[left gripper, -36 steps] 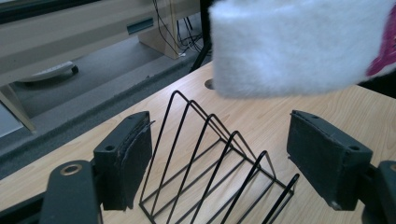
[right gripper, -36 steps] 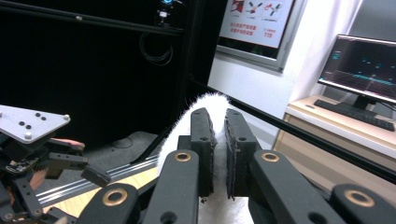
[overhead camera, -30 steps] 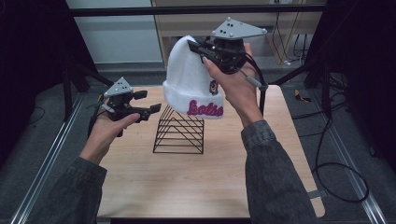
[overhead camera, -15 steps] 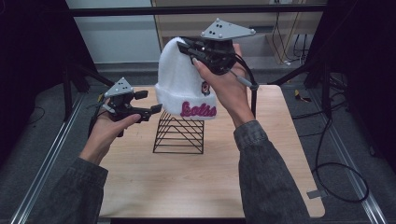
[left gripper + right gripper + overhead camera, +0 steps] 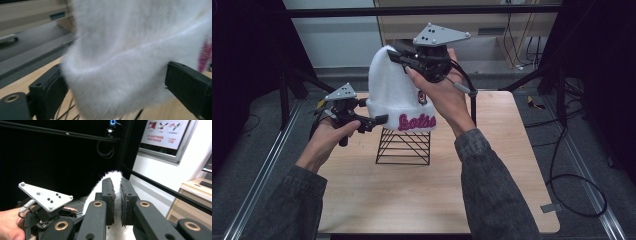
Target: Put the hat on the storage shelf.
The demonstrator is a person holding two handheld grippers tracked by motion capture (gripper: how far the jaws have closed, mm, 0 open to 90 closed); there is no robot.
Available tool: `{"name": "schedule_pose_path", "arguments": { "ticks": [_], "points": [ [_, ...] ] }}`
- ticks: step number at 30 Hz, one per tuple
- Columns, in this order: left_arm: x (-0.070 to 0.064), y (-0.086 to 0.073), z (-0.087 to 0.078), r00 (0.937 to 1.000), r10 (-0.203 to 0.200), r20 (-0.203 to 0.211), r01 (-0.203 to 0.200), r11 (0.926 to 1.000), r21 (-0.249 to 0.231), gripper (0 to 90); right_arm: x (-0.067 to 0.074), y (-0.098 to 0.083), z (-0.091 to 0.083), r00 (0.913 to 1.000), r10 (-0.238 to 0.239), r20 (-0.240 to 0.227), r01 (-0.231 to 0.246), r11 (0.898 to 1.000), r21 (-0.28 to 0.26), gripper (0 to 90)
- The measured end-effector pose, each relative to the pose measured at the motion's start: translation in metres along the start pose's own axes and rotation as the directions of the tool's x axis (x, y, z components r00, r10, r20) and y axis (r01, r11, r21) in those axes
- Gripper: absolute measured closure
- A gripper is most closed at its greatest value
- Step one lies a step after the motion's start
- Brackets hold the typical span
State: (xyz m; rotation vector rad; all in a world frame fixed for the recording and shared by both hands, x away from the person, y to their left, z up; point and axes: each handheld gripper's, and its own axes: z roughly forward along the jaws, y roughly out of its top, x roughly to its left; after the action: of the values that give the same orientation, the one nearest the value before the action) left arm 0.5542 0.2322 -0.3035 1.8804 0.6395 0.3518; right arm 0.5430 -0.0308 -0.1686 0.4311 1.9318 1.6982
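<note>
Since a second ago the white hat [image 5: 394, 97] has swung left, over the wire rack [image 5: 403, 146] and up to the left gripper [image 5: 379, 120]. Its jaws have just been opening, gaping around the hat's cuff without pinching. The right gripper [image 5: 398, 56] stays clamped on the hat's top, dangling it above the table [image 5: 492, 200].

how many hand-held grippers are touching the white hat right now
2. The right hand-held gripper pinches the top of the white hat, holding it above the black wire rack. The left hand-held gripper straddles the hat's folded brim, its jaws wide apart.
</note>
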Motion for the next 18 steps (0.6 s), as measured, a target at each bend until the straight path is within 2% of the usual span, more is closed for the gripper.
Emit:
{"name": "schedule_pose_path", "arguments": {
  "ticks": [3, 4, 6, 7, 11, 14, 18],
  "points": [
    [-0.002, 0.0, 0.001, 0.9999, 0.005, 0.014, -0.005, 1.0, -0.004, 12.5, 0.0, -0.001, 0.003, 0.9999, -0.011, 0.0, 0.011, 1.0, 0.013, 84.1],
    [-0.003, 0.0, 0.001, 0.9998, 0.016, 0.014, -0.016, 0.9999, -0.003, 19.5, 0.0, -0.001, 0.003, 0.9999, -0.012, -0.001, 0.012, 1.0, 0.014, 84.1],
    [-0.004, 0.001, 0.001, 0.9999, 0.006, 0.012, -0.006, 1.0, -0.003, 30.7, 0.0, -0.001, 0.003, 0.9999, -0.01, -0.004, 0.01, 1.0, 0.011, 84.1],
    [-0.004, 0.001, 0.001, 1.0, 0.006, 0.008, -0.006, 1.0, -0.002, 39.1, 0.0, -0.001, 0.002, 1.0, -0.008, -0.004, 0.009, 1.0, 0.011, 84.1],
    [-0.008, 0.002, 0.001, 0.9987, 0.038, -0.033, -0.038, 0.9992, 0.008, 66.3, -0.002, -0.001, -0.002, 0.9999, -0.008, 0.007, 0.008, 1.0, 0.006, 84.1],
    [-0.013, 0.003, 0.001, 0.9941, 0.073, -0.08, -0.071, 0.997, 0.03, 72.2, -0.004, -0.003, -0.003, 0.9995, -0.025, 0.021, 0.024, 0.999, 0.027, 84.1],
    [-0.014, 0.005, -0.002, 0.9902, 0.06, -0.127, -0.058, 0.9982, 0.017, 73.2, -0.01, -0.006, -0.005, 0.9991, -0.021, 0.037, 0.02, 0.999, 0.034, 84.1]
  ]
}}
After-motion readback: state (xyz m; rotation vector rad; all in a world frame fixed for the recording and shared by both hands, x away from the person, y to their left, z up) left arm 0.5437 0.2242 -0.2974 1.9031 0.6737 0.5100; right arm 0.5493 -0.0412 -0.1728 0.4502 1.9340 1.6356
